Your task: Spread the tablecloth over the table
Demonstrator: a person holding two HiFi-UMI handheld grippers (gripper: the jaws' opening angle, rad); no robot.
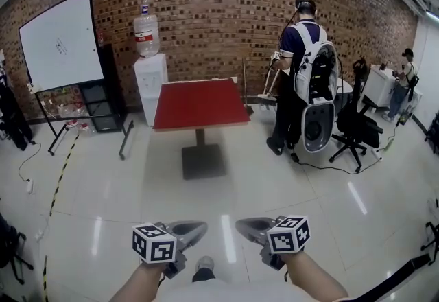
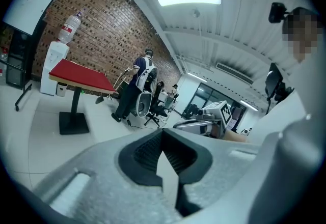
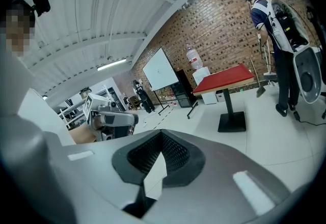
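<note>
A square pedestal table (image 1: 200,104) with a flat red top stands across the room, in front of the brick wall. Whether that red surface is a cloth I cannot tell. It shows again in the left gripper view as the table (image 2: 81,76) and in the right gripper view as the table (image 3: 225,79). My left gripper (image 1: 199,226) and right gripper (image 1: 241,225) are held low and close to me, side by side, far short of the table. The left gripper (image 2: 163,154) is shut with nothing in it. So is the right gripper (image 3: 162,154).
A person with a backpack (image 1: 302,81) stands at the table's right. An office chair (image 1: 357,129) and floor cables lie beyond. A water dispenser (image 1: 149,77) and whiteboard (image 1: 62,40) stand at the left. Glossy white floor (image 1: 219,191) lies between me and the table.
</note>
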